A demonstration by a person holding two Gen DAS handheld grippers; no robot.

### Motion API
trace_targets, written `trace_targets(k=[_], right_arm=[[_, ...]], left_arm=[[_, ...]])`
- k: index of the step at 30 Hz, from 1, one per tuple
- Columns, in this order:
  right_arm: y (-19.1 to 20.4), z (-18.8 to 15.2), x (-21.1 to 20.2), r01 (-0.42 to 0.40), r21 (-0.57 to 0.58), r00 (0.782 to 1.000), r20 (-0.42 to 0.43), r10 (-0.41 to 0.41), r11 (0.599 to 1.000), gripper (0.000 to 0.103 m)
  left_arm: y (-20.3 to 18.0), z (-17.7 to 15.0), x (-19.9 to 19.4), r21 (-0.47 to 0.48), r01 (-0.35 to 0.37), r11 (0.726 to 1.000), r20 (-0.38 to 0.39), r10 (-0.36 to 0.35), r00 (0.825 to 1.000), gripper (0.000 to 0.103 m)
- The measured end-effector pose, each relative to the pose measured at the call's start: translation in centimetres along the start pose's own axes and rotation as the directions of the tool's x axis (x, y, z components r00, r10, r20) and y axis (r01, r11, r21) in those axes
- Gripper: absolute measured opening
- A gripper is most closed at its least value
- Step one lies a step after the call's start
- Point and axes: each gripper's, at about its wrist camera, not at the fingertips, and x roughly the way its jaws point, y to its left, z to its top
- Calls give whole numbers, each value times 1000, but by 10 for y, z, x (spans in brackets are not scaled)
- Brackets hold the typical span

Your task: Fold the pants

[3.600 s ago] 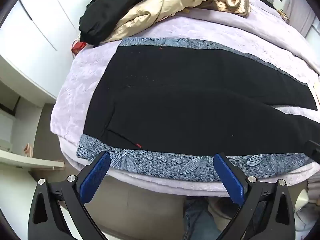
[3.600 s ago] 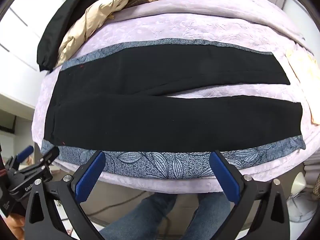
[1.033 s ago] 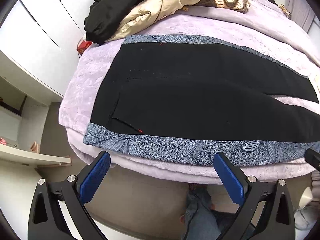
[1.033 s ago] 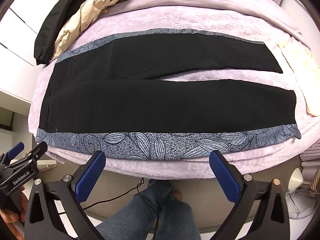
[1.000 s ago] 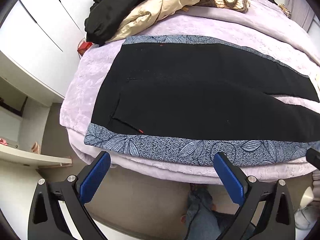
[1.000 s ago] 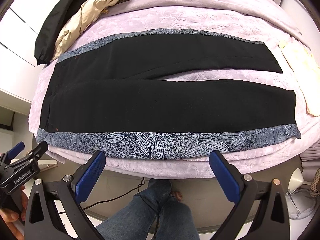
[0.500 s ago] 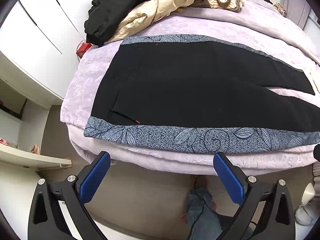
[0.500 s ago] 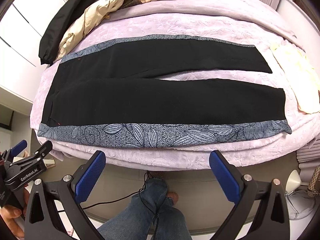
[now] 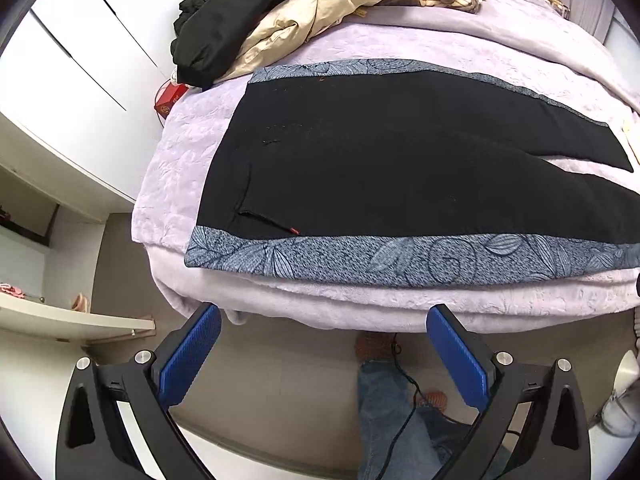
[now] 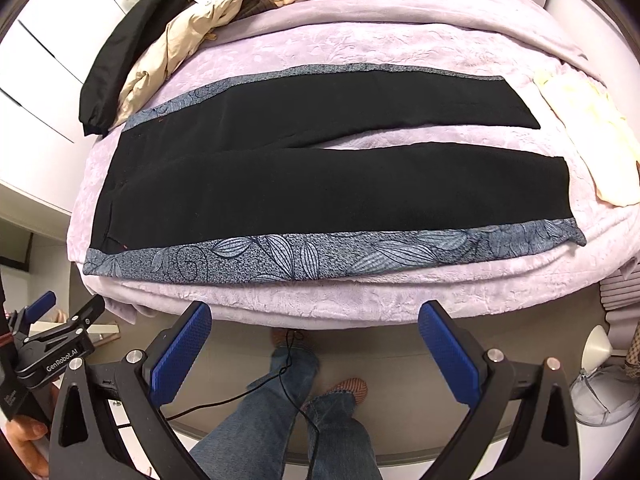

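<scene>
Black pants with blue-grey leaf-patterned side bands lie flat on a lilac bed, waist at the left, both legs stretched to the right with a narrow gap between them. In the left wrist view the waist end of the pants fills the middle. My left gripper is open and empty, held off the bed's near edge above the floor. My right gripper is open and empty, also back from the near edge. The left gripper also shows in the right wrist view at lower left.
A pile of clothes, a black jacket and a beige coat, lies at the bed's far left. A pale yellow garment lies at the right. White wardrobe doors stand on the left. The person's jeans-clad legs stand below.
Both grippers have pulled back and up from the bed, so the pants look smaller and farther. The pants have not moved. Both stay open.
</scene>
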Motion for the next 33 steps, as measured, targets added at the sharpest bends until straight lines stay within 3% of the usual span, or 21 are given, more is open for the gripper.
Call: trace_targets(k=[12, 20, 23, 25, 27, 30, 32, 33], right_arm=[[37, 29, 51, -36, 53, 998, -48, 39, 998, 103], [50, 39, 69, -20, 49, 996, -90, 24, 999, 103], [50, 40, 72, -34, 55, 995, -87, 39, 998, 103], [46, 38, 77, -103, 86, 990, -84, 110, 991, 103], [39, 33, 84, -211, 135, 971, -81, 223, 968, 103], [27, 18, 102, -385, 226, 908, -85, 411, 895, 96], [21, 4, 120, -444, 273, 867, -110, 486, 853, 67], [18, -3, 128, -463, 298, 848, -123, 515, 835, 65]], left_arm=[[23, 39, 41, 45, -10, 999, -38, 12, 999, 103], [28, 45, 65, 54, 9, 999, -80, -5, 997, 103], [32, 46, 70, 36, 48, 998, -73, -45, 996, 103], [39, 46, 74, -6, 112, 994, -50, -112, 992, 103], [50, 45, 84, -77, 199, 977, -42, -202, 978, 103], [61, 39, 104, -156, 286, 945, -72, -300, 951, 103], [66, 33, 113, -179, 320, 930, -69, -336, 939, 90], [68, 31, 116, -187, 334, 924, -74, -352, 933, 89]])
